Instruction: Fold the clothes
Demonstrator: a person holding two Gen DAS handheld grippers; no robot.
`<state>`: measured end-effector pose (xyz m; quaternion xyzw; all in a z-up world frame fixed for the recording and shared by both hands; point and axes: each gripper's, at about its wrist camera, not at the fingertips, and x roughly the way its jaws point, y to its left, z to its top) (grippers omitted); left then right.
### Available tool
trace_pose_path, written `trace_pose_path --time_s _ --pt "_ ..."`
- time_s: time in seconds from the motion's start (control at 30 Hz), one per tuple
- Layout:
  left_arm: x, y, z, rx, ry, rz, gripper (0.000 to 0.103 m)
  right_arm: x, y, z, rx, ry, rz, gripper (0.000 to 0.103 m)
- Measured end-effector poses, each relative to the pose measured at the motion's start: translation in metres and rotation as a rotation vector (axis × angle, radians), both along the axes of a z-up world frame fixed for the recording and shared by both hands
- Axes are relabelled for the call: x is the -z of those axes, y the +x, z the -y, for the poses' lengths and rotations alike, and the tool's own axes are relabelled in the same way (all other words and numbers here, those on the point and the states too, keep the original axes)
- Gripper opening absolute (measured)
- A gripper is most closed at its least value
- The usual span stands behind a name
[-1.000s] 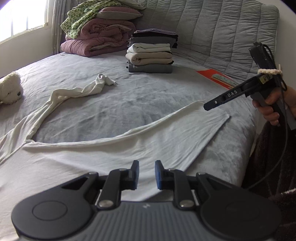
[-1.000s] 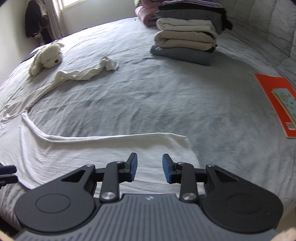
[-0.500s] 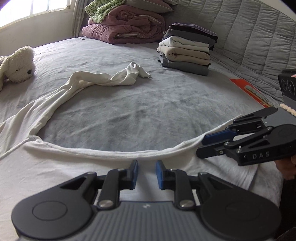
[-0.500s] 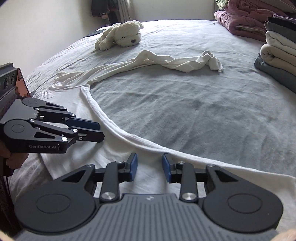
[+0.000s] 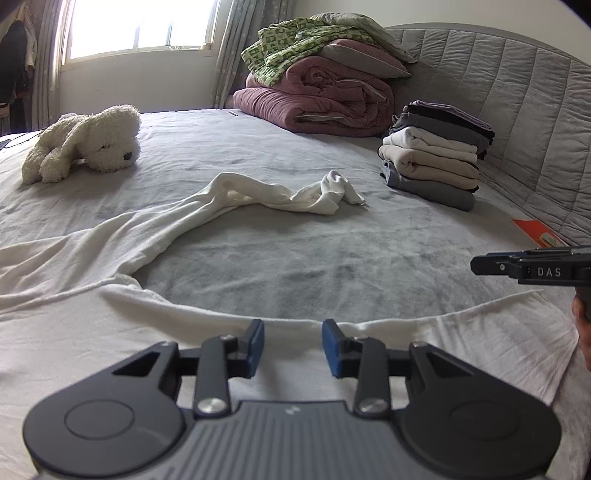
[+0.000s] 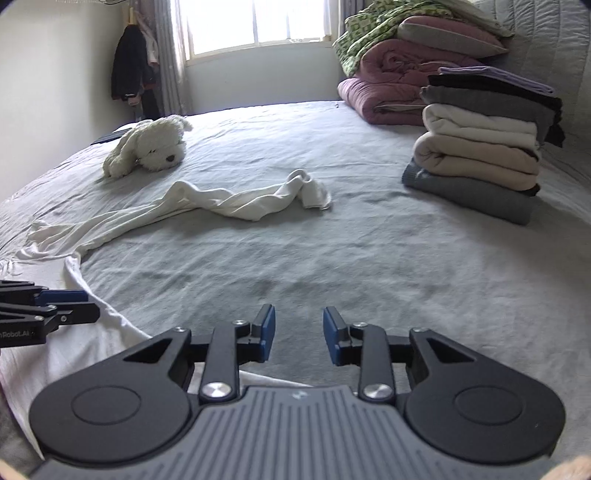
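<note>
Left wrist view, left to right: white plush dog (image 5: 86,142) lying on the grey bed (image 5: 295,258), far left, near the window (image 5: 136,27). White long-sleeved garment (image 5: 74,332) spread flat over the near left and near edge of the bed; one sleeve (image 5: 258,195) runs twisted up toward bed centre, cuff bunched at its end. Behind: maroon duvet (image 5: 325,99) folded, green patterned cloth (image 5: 291,48) and a pillow on top. Right of that, stack of folded clothes (image 5: 436,155) against the quilted headboard (image 5: 517,110). Orange book (image 5: 535,232) at the far right bed edge.

Left gripper (image 5: 291,341): jaws apart, they have just been opening wider. Pads hang over the garment's upper hem, cloth visible in the gap, nothing clamped.

Right gripper (image 5: 480,265) enters from the right edge of this view, side-on, above the garment's right end. A bit of the person's hand (image 5: 581,325) is at the frame edge beneath it.

Right wrist view, left to right: dark clothes hanging (image 6: 131,74) in the corner, left gripper (image 6: 88,306) entering low left over the white garment (image 6: 74,350), plush dog (image 6: 151,147), twisted sleeve (image 6: 240,199), folded stack (image 6: 480,147) at right.

Right gripper (image 6: 298,338): jaws apart, just opened slightly further. Bare grey bed sheet between the pads; garment edge lies under the left jaw linkage, not gripped.
</note>
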<state>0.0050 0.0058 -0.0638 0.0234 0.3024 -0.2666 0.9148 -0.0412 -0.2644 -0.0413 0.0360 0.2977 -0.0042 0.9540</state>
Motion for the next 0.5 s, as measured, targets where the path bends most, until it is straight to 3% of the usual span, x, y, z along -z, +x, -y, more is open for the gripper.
trace_pose_path --time_s 0.33,0.5 --pt "-0.001 -0.006 0.005 0.003 0.029 0.024 0.041 0.000 -0.065 0.080 0.254 -0.078 -0.005 0.051" --pt "0.008 -0.010 0.010 0.005 0.068 0.026 0.042 0.009 -0.075 0.095 0.284 -0.057 -0.045 0.051"
